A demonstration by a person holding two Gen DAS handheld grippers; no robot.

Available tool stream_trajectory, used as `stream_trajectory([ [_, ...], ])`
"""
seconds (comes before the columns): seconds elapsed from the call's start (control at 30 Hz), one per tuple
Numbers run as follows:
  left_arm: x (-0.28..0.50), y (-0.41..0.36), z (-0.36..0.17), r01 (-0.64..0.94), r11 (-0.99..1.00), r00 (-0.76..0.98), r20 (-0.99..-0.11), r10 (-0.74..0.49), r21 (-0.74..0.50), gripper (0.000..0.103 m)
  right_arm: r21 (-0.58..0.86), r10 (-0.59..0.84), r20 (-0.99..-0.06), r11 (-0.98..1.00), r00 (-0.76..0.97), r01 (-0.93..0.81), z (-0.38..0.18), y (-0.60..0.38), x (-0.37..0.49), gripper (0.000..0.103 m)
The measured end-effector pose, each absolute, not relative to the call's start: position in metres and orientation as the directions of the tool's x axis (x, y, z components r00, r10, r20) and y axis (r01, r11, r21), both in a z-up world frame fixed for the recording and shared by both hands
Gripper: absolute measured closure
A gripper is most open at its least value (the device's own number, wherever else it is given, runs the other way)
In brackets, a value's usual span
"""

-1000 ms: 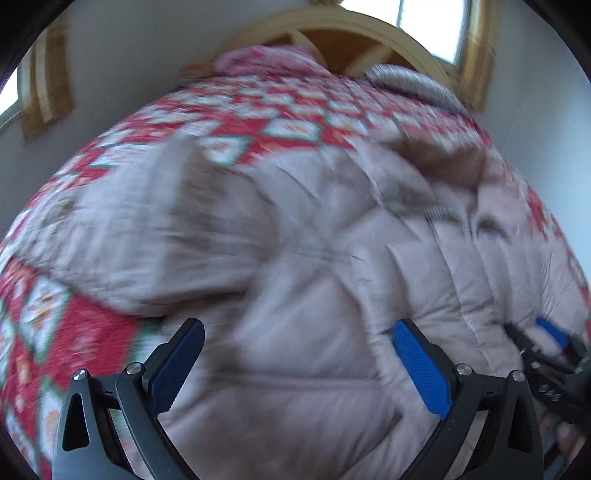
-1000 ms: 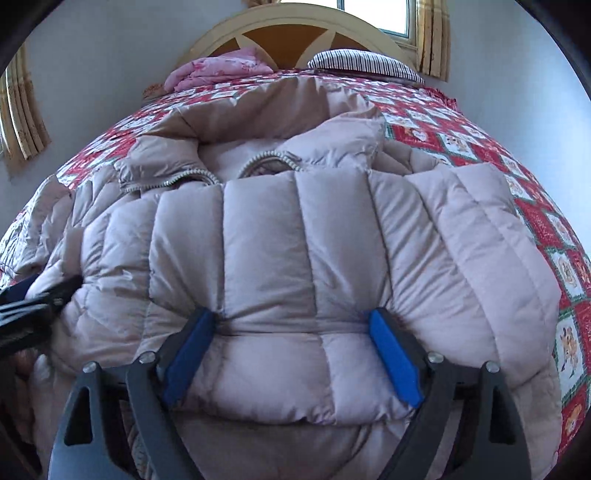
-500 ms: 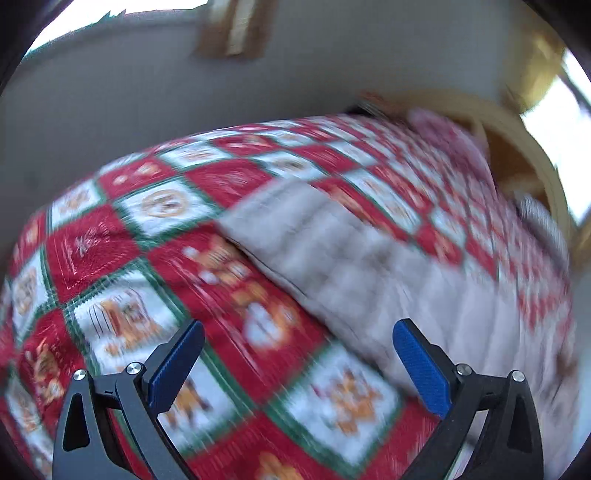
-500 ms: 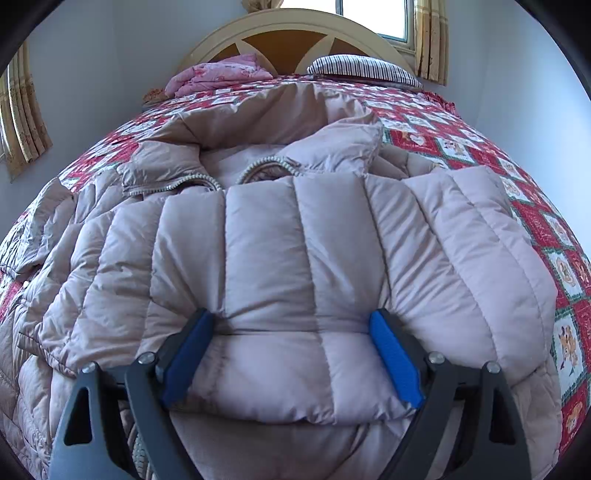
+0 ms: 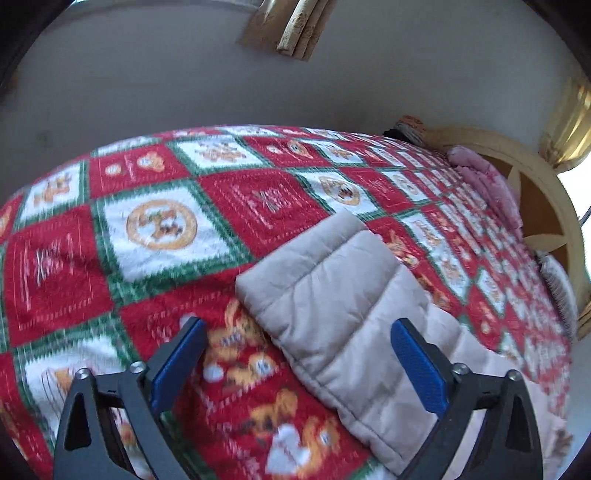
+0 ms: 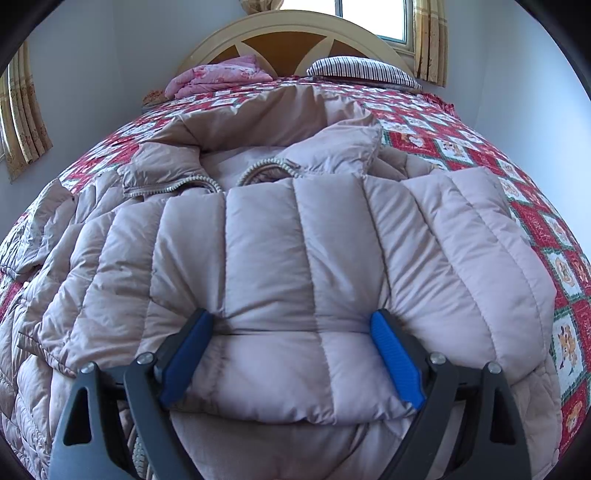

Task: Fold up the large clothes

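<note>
A large beige quilted puffer coat point(image 6: 295, 240) lies spread on the bed, its open zipper point(image 6: 207, 182) and collar toward the headboard. My right gripper point(image 6: 291, 354) is open, its blue pads point(image 6: 395, 358) pressed against either side of a folded puffy section near the hem. In the left wrist view one sleeve point(image 5: 332, 288) of the coat lies flat on the blanket, its cuff end pointing away. My left gripper point(image 5: 295, 358) is open and empty, just above the sleeve, with the sleeve edge running between the fingers.
The bed carries a red, white and green patterned blanket point(image 5: 166, 229). A pink folded cloth point(image 6: 218, 77) and a striped pillow point(image 6: 362, 70) lie by the cream headboard point(image 6: 291, 33). Walls and curtains point(image 6: 22, 122) ring the bed.
My left gripper has swung left, away from the coat's body, to the outstretched sleeve on the blanket. My right gripper has stayed put on the folded section.
</note>
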State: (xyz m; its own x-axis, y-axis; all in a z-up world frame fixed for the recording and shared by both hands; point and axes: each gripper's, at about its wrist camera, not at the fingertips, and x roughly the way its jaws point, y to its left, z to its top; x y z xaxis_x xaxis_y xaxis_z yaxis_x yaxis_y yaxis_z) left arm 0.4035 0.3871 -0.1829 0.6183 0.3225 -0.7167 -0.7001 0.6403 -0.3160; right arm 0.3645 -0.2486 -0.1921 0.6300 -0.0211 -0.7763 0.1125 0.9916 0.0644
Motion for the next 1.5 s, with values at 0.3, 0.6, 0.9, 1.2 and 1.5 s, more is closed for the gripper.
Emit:
stream_trajectory([
  [0.3,0.388,0.399,-0.157,-0.649,0.666,0.704,-0.623,0.342,-0.367,0.096,0.068,-0.019,-0.776,0.991,0.631,0.113,-0.192,-0.248,0.365,0.011],
  [0.6,0.359,0.365,-0.071,-0.524,0.755,0.824,-0.457,0.334,-0.394,0.096,0.078,-0.012,-0.772,0.991,0.636,0.113,-0.192,-0.249,0.365,0.011],
  [0.9,0.342,0.275,0.016,-0.271,0.876,0.95,-0.256,0.178,-0.398,0.097,0.084,-0.008,-0.77,0.99,0.639,0.113,-0.192,-0.25,0.364,0.011],
  [1.2,0.343,0.147,0.054,0.054,0.946,0.982,-0.154,-0.109,-0.32,0.097,0.098,0.002,-0.765,0.989,0.645,0.112,-0.191,-0.252,0.363,0.011],
  [1.5,0.354,0.019,0.037,0.267,0.923,0.923,-0.203,-0.328,-0.275,0.097,0.125,0.02,-0.756,0.986,0.655,0.113,-0.19,-0.256,0.361,0.01],
])
